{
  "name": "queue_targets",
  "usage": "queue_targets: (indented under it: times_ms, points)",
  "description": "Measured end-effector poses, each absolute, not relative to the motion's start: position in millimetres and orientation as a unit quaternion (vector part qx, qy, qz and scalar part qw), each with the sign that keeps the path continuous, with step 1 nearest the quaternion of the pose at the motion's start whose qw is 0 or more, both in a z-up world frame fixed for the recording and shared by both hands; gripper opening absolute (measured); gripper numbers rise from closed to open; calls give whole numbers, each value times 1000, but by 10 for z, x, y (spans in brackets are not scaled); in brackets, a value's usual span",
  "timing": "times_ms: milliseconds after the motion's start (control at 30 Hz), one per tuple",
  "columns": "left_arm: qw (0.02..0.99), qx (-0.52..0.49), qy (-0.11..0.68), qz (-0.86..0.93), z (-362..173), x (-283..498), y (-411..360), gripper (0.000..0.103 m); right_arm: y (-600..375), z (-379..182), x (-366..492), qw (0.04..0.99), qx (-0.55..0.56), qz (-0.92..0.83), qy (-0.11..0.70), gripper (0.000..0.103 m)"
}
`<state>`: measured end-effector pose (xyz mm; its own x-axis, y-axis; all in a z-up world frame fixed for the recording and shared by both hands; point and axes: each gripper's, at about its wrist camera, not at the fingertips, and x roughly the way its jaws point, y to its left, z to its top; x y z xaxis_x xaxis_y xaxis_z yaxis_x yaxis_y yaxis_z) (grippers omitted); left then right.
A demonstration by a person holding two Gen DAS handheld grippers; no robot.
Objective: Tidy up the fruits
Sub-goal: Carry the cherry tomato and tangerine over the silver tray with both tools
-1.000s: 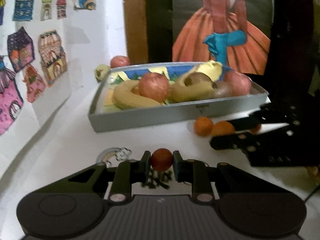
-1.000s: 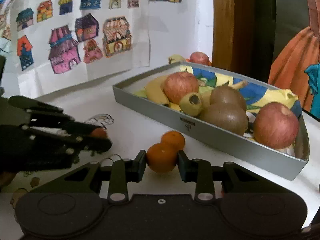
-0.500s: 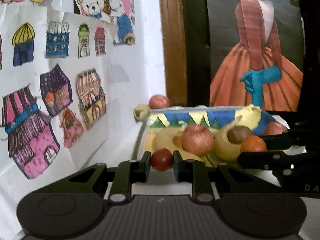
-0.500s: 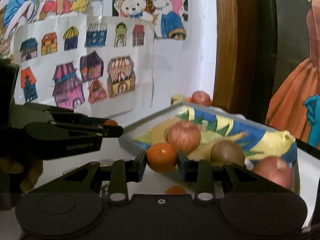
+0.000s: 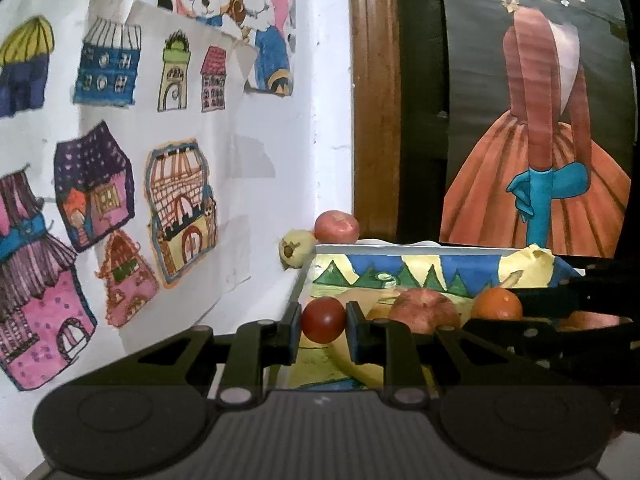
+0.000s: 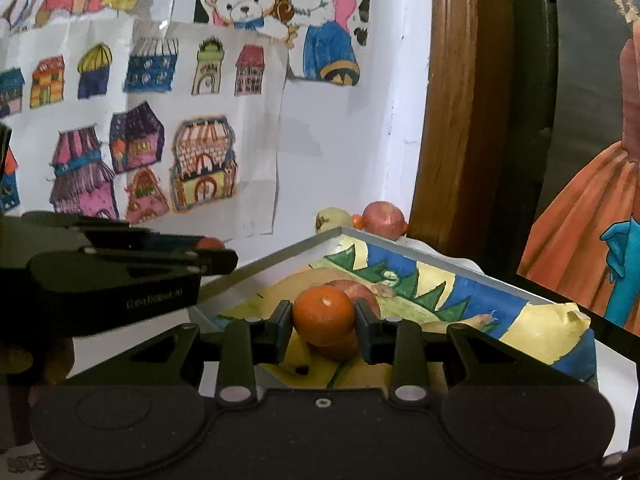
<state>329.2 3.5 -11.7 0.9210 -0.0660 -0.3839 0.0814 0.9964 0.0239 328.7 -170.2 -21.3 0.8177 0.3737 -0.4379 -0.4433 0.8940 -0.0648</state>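
Above the near left edge of the tray (image 6: pixel 280 254), the left gripper (image 5: pixel 323 320) held a small dark red fruit (image 5: pixel 323 319) pinched between its two fingers, lifted clear of any surface. Just to its right, over the tray's inside, the right gripper (image 6: pixel 323 316) clamped a mandarin (image 6: pixel 323 314) the same way, with an apple (image 6: pixel 362 290) showing close behind it. From the left wrist view that mandarin (image 5: pixel 497 303) sat beside another apple (image 5: pixel 425 310) lying in the tray. A painted paper (image 6: pixel 436 290) with blue, green and yellow shapes lined the tray. Behind its far corner, against the wall, rested a red apple (image 6: pixel 382 218) and a pale yellowish fruit (image 6: pixel 332 219), touching or nearly so. Drawings of houses (image 6: pixel 202 168) hung on the wall.
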Motion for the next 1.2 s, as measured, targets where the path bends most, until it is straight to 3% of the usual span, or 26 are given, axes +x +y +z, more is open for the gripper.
queue_targets:
  times_ms: [1200]
  points:
    - [965, -2, 249, -78, -384, 3582, 43, 25, -1643, -419, 3417, 941, -95, 215, 243, 36]
